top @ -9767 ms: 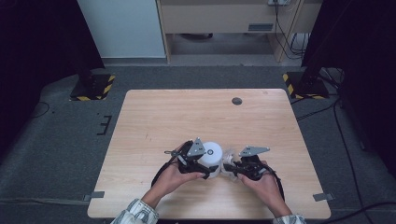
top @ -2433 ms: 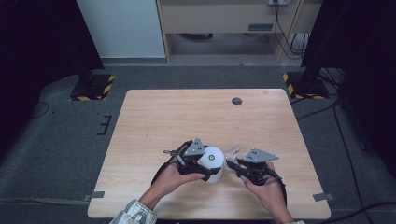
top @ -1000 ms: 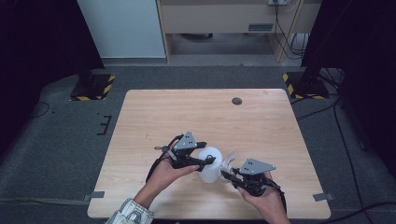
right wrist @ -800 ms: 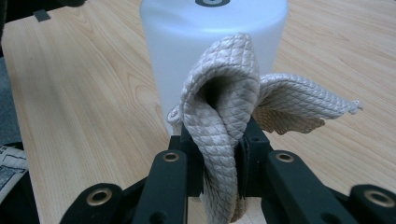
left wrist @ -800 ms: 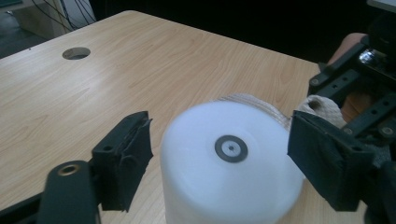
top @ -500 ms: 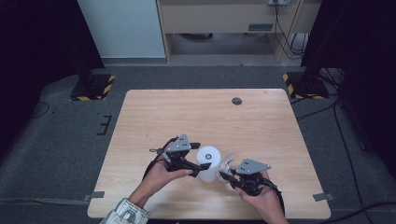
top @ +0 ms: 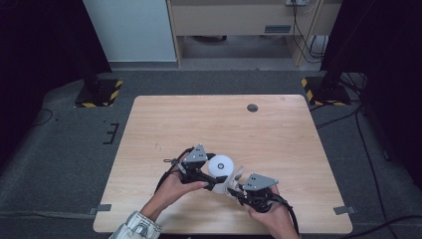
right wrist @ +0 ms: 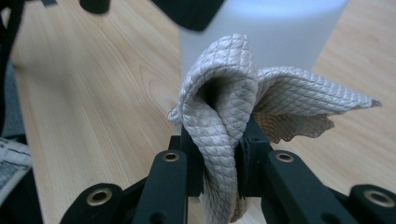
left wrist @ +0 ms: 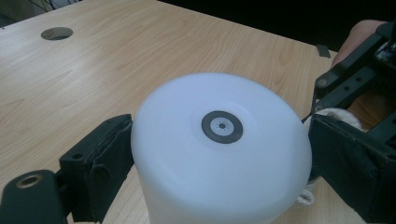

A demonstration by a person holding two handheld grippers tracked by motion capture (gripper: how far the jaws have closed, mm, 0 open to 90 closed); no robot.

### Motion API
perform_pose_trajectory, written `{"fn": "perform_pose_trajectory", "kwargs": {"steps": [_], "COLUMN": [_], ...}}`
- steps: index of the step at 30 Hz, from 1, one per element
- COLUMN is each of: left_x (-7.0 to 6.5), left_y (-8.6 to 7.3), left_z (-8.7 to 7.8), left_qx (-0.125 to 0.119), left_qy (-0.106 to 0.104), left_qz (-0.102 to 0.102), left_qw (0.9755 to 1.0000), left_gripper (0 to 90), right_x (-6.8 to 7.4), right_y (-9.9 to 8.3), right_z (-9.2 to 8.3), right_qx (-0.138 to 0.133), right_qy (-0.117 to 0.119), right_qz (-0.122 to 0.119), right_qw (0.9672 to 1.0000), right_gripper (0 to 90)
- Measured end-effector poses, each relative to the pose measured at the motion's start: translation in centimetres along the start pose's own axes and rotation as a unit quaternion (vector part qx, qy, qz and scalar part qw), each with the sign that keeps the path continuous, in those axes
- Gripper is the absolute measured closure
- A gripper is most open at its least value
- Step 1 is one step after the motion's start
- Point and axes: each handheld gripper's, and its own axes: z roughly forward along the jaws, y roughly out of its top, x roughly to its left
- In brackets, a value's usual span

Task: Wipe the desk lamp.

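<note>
A white cylinder (top: 220, 164) with a dark ring on its top (left wrist: 222, 126) stands on the wooden table (top: 224, 124) near the front. My left gripper (top: 214, 172) reaches around it from the left. Its jaws have just been opening, and its pads (left wrist: 100, 168) now stand close beside the cylinder's sides, which are between them. My right gripper (top: 234, 186) is shut on a folded beige quilted cloth (right wrist: 233, 93). The cloth (top: 235, 175) rests against the cylinder's near right side (right wrist: 261, 32).
A round cable hole (top: 253, 107) sits near the table's far edge. The person's hands and a striped sleeve (top: 134, 226) come in over the front edge. Dark floor, cables and yellow-black stand feet surround the table.
Since the earliest frame the right gripper with the cloth has dropped toward the front edge, below and right of the cylinder. Over the last second both hands have barely shifted.
</note>
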Motion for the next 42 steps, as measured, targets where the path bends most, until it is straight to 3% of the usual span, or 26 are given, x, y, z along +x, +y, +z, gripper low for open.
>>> {"fn": "perform_pose_trajectory", "kwargs": {"steps": [6,10,14,18,24,25,36,42], "left_x": [0.4,0.7,0.9,1.1,1.6,1.7,1.7,1.9], "left_y": [0.2,0.2,0.5,1.5,1.4,1.3,1.4,1.3], "left_z": [0.2,0.2,0.0,-0.7,0.1,0.2,0.2,0.0], "left_qx": [-0.003,-0.004,-0.014,-0.038,-0.016,-0.02,-0.023,-0.021], "left_qy": [0.012,0.005,0.005,0.006,0.009,0.005,0.021,0.026], "left_qz": [-0.006,-0.016,-0.022,-0.025,-0.022,-0.029,-0.032,-0.035], "left_qw": [0.9999,0.9999,0.9996,0.999,0.9996,0.9993,0.999,0.9988], "left_gripper": [8.5,9.6,10.7,15.7,18.0,18.3,23.7,23.8], "right_x": [-0.9,-1.6,-2.0,-1.7,-1.7,-1.7,0.0,0.4], "right_y": [-0.2,-0.3,0.2,1.1,1.0,1.1,2.2,1.3], "right_z": [0.6,0.4,-0.4,-1.6,-1.4,-1.3,-0.1,2.3], "right_qx": [0.011,0.008,-0.019,-0.056,-0.049,-0.048,-0.066,-0.02], "right_qy": [-0.017,-0.02,-0.016,-0.005,-0.005,-0.004,0.012,0.016], "right_qz": [0.014,0.021,0.028,0.024,0.021,0.019,0.001,-0.009], "right_qw": [0.9997,0.9996,0.9993,0.9982,0.9986,0.9986,0.9978,0.9996], "right_gripper": [76.4,76.4,76.4,76.4,76.4,76.4,76.5,76.5]}}
